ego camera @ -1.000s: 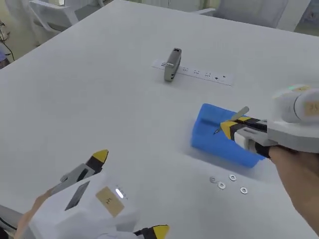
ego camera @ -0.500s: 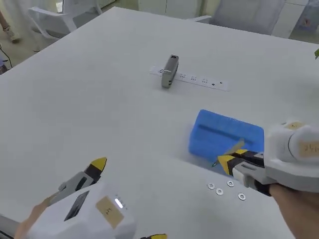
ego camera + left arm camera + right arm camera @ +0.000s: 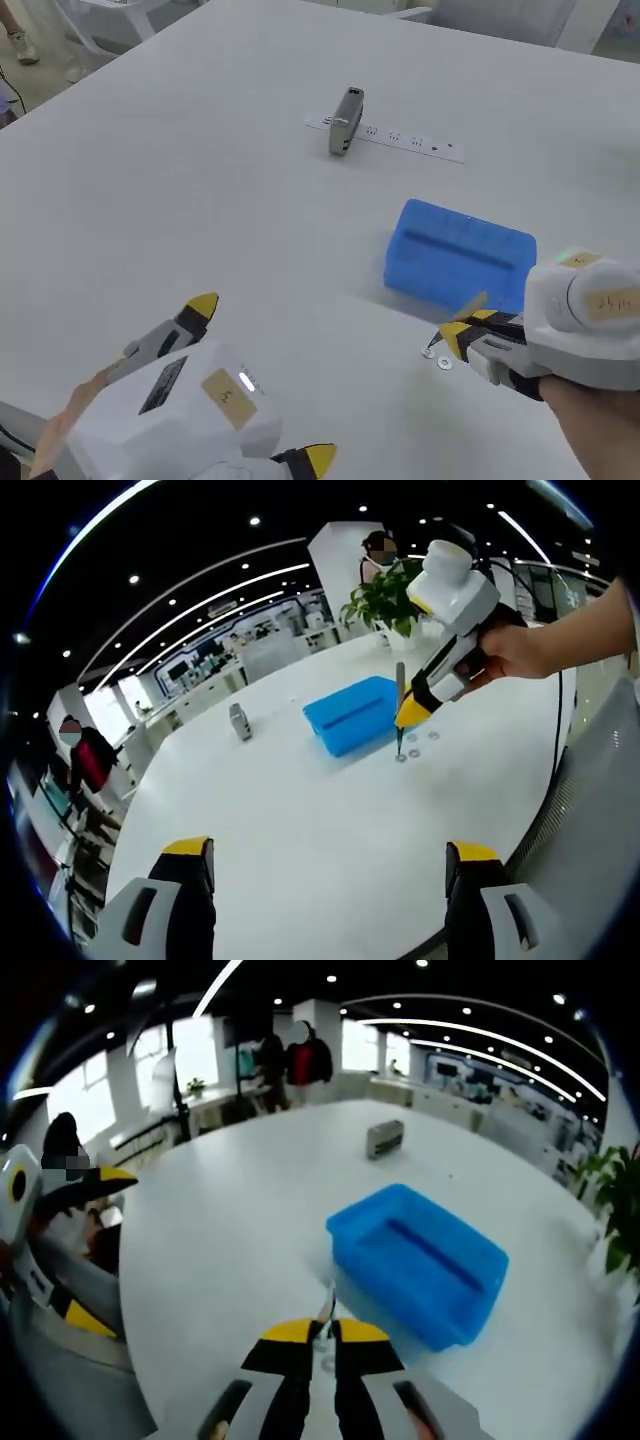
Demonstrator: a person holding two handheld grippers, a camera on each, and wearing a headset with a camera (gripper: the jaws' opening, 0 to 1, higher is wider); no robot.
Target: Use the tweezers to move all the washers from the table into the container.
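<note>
While the left gripper (image 3: pixel 262 382) hovers over the near-left part of the white table (image 3: pixel 200 180), its yellow-tipped jaws stand wide apart with nothing between them; the left gripper view confirms the empty gap. Farther back, near the table's middle, a grey plug adapter (image 3: pixel 345 120) stands upright at the left end of a flat white power strip (image 3: pixel 400 143). To the right of centre sits the blue container (image 3: pixel 460 255), a shallow rectangular tray, open side up. Just in front of its near wall, on the bare table and outside the container, lie the washers (image 3: pixel 445 362), small, silver and close together. At the far right the right gripper (image 3: pixel 455 338), held in a hand (image 3: pixel 590 420), has its jaws pressed together on the tweezers (image 3: pixel 399 705). These point down from the jaws, with the tip at the table among the washers. Whether the tip grips a washer cannot be told.
</note>
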